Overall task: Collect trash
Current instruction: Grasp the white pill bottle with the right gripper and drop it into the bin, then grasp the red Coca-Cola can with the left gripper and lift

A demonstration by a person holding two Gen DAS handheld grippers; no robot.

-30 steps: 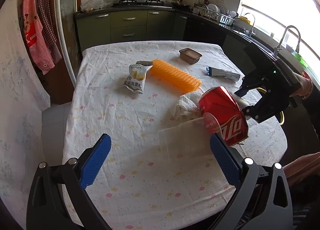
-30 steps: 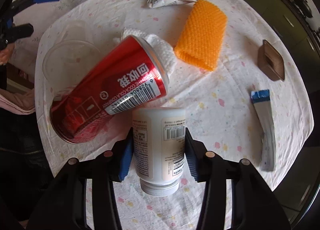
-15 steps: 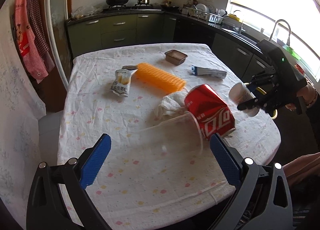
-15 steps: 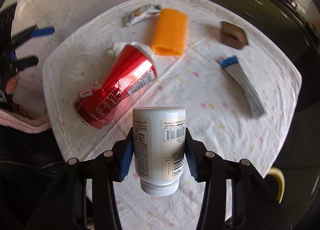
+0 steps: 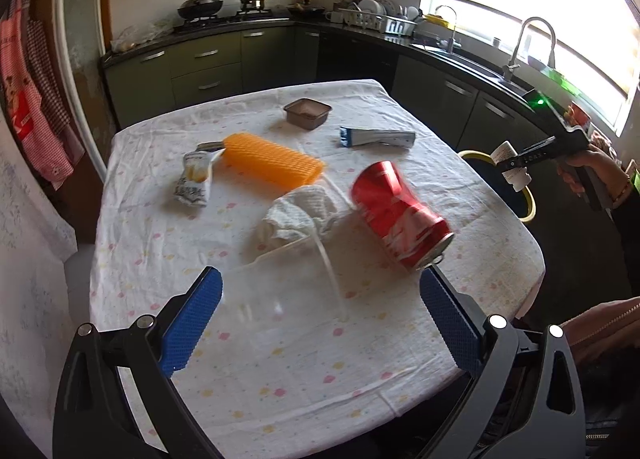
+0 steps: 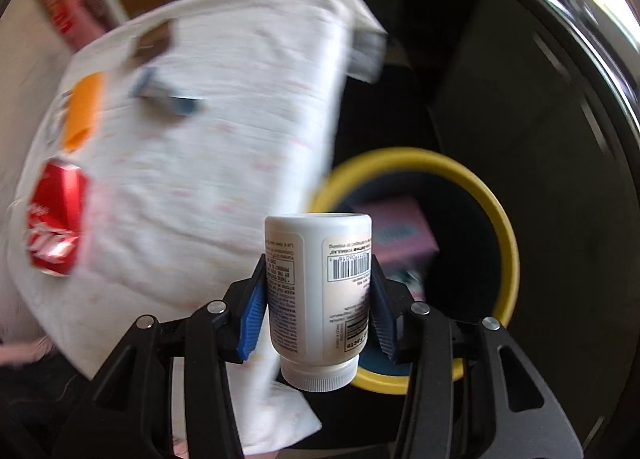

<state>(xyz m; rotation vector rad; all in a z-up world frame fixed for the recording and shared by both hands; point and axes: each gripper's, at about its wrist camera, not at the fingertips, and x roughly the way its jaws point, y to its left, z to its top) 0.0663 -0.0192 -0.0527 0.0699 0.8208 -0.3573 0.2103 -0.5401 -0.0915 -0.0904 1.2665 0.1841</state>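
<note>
My right gripper [image 6: 318, 307] is shut on a white pill bottle [image 6: 318, 291], cap toward the camera, held off the table's right edge above a yellow-rimmed bin [image 6: 496, 215]; it also shows in the left wrist view [image 5: 516, 171]. My left gripper [image 5: 320, 319] is open over the table's near side, its jaws either side of a clear plastic cup [image 5: 288, 279] lying on the cloth. A red cola can [image 5: 400, 215], a crumpled white tissue [image 5: 296, 215], an orange foam pad [image 5: 272, 163], a snack wrapper [image 5: 194, 183], a blue-white packet [image 5: 376, 137] and a brown tray [image 5: 308, 113] lie on the table.
The table [image 5: 160, 259] has a white spotted cloth. The bin [image 5: 528, 207] stands on the floor by the table's right edge and holds a pink box [image 6: 400, 231]. Kitchen cabinets [image 5: 208, 67] and a sink counter [image 5: 480, 71] run behind and to the right.
My right gripper has carried the pill bottle off the table to over the bin. The left gripper has closed in on the clear cup. The can has rolled slightly.
</note>
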